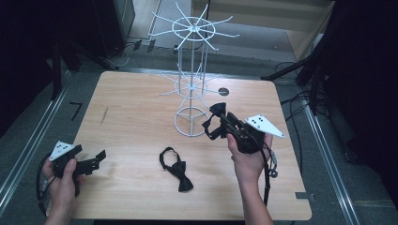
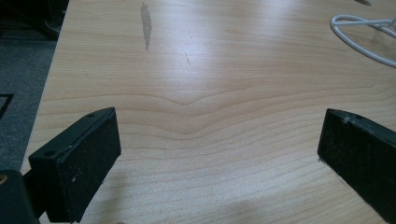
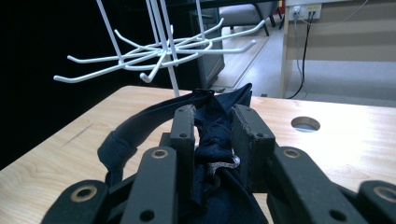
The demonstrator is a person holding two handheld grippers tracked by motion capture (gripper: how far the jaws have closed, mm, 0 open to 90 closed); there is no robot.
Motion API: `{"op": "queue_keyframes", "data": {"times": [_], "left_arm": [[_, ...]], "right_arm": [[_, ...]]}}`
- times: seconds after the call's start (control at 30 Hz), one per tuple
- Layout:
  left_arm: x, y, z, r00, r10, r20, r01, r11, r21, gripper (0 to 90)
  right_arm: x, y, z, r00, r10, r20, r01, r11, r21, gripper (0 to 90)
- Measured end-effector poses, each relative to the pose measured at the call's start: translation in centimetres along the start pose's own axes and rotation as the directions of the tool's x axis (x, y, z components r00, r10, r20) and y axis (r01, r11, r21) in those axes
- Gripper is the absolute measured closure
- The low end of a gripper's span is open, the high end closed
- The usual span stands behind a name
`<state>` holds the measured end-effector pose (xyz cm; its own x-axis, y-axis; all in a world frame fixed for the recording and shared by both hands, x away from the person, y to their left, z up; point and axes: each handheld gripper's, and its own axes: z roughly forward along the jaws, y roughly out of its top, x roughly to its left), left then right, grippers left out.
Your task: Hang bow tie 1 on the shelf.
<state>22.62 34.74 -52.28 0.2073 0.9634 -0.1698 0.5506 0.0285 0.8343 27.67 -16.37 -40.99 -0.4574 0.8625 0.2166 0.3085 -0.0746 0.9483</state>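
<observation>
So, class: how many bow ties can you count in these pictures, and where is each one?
2. One bow tie lies flat on the table, in front of the white wire rack. The other bow tie is clamped in the right tongs, raised near the rack. None appears hidden.

The high view looks forward and down over the whole desk [image 1: 141, 117]. The left tool view skims close along bare desktop. The right tool view faces the white wire rack [image 3: 154, 46] closely; all share the desk.
</observation>
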Motion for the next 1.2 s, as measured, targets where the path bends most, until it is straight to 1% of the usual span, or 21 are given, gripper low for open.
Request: {"op": "queue_keyframes", "data": {"times": [0.1, 0.27, 0.43, 0.5, 0.6, 0.67, 0.8, 0.87, 1.0, 1.2], "left_arm": [[0.0, 0.0, 0.0, 1.0000, 0.001, 0.001, -0.001, 1.0000, 0.001, 0.0], [0.0, 0.0, 0.0, 1.0000, -0.002, 0.000, 0.002, 1.0000, 0.000, 0.0], [0.0, 0.0, 0.0, 1.0000, 0.000, 0.000, 0.000, 1.0000, 0.000, 0.0], [0.0, 0.0, 0.0, 1.0000, 0.000, -0.001, 0.000, 1.0000, -0.001, 0.0], [0.0, 0.0, 0.0, 1.0000, -0.001, 0.000, 0.001, 1.0000, -0.001, 0.0], [0.0, 0.0, 0.0, 1.0000, 0.000, 0.000, 0.000, 1.0000, -0.001, 0.0], [0.0, 0.0, 0.0, 1.0000, 0.002, 0.000, -0.002, 1.0000, 0.000, 0.0], [0.0, 0.0, 0.0, 1.0000, 0.002, 0.001, -0.002, 1.0000, 0.000, 0.0], [0.0, 0.0, 0.0, 1.0000, 0.000, 0.001, 0.000, 1.0000, -0.001, 0.0], [0.0, 0.0, 0.0, 1.0000, 0.002, 0.001, -0.002, 1.0000, -0.001, 0.0]], "right_arm": [[0.1, 0.1, 0.1, 1.0000, 0.001, -0.008, -0.001, 1.000, -0.007, 72.3], [0.4, 0.4, 0.0, 1.0000, -0.003, -0.002, 0.003, 1.000, -0.029, 72.8], [0.5, 0.7, 0.0, 1.0000, 0.008, -0.001, -0.008, 0.999, -0.034, 74.3], [0.6, 0.8, 0.1, 1.0000, 0.006, 0.001, -0.006, 0.999, -0.039, 75.2], [0.6, 1.0, 0.1, 1.0000, 0.004, 0.007, -0.004, 0.999, -0.041, 77.6], [0.6, 1.0, 0.2, 1.0000, 0.000, -0.003, 0.000, 0.999, -0.034, 81.9], [0.7, 0.9, 0.6, 0.9998, -0.014, -0.012, 0.014, 1.000, -0.025, 83.2], [0.8, 0.9, 0.6, 0.9998, -0.018, -0.007, 0.018, 0.999, -0.034, 83.5], [1.0, 1.2, 0.6, 0.9999, -0.010, -0.003, 0.010, 0.998, -0.054, 83.5], [1.2, 1.5, 0.3, 1.0000, -0.007, 0.002, 0.007, 0.997, -0.070, 83.5]]}}
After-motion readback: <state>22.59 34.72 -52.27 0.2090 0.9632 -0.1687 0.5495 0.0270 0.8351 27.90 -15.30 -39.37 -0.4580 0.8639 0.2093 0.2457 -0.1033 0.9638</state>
